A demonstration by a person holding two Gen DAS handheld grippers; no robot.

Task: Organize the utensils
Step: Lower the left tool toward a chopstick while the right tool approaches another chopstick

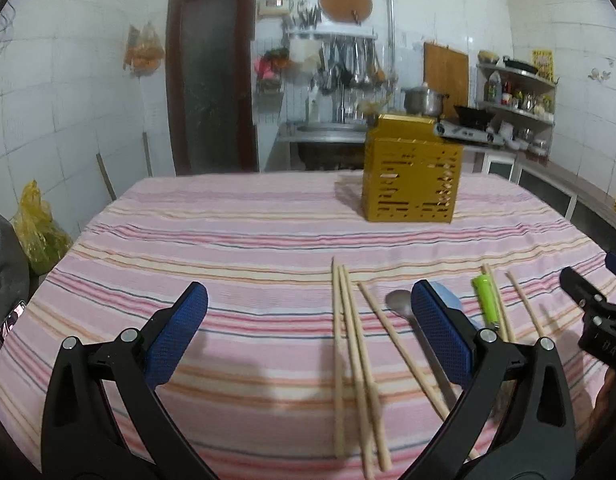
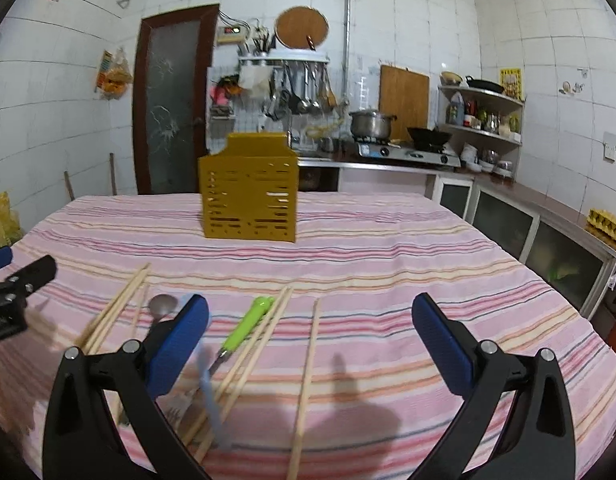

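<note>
A gold slotted utensil holder (image 1: 412,176) (image 2: 249,196) stands upright far back on the striped tablecloth. Several wooden chopsticks (image 1: 354,352) (image 2: 263,344) lie loose on the cloth near the front edge. Among them lie a metal spoon (image 1: 402,306) (image 2: 161,306) and a green-handled utensil (image 1: 486,300) (image 2: 247,326). A fork (image 2: 179,408) and a pale blue-handled utensil (image 2: 211,396) rest beside my right gripper's left finger. My left gripper (image 1: 308,344) hovers open over the cloth left of the chopsticks. My right gripper (image 2: 310,348) is open above a single chopstick (image 2: 308,380).
The table (image 2: 388,240) is covered by a pink striped cloth. Behind it stand a kitchen counter with a stove (image 2: 408,154), a pot (image 2: 370,124) and a wok. A cabinet (image 2: 548,240) runs along the right wall. A yellow bag (image 1: 37,228) sits at the left.
</note>
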